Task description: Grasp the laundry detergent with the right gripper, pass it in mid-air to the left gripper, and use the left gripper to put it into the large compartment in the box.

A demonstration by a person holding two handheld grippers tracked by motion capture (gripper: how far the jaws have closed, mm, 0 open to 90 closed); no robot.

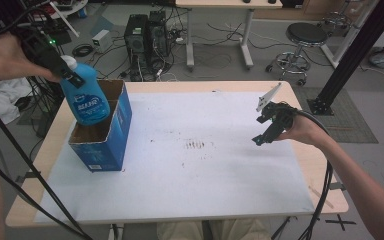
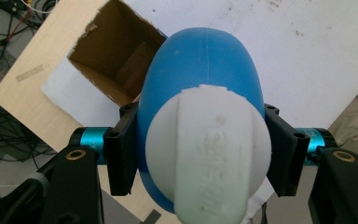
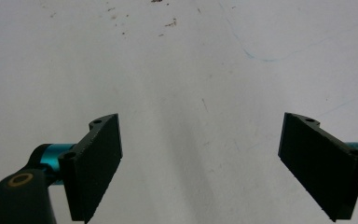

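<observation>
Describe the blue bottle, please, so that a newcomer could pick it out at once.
Find the white-covered table, then the open blue cardboard box at its left end. Just above it the left gripper clamps the blue bottle, the one item with a white cap.

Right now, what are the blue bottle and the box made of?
The bottle looks like smooth, slightly shiny blue plastic with a matte white plastic cap; its rounded, moulded shape suggests that. The box looks like cardboard: printed blue outside, plain brown inside, with a rough torn edge along its open top.
</observation>
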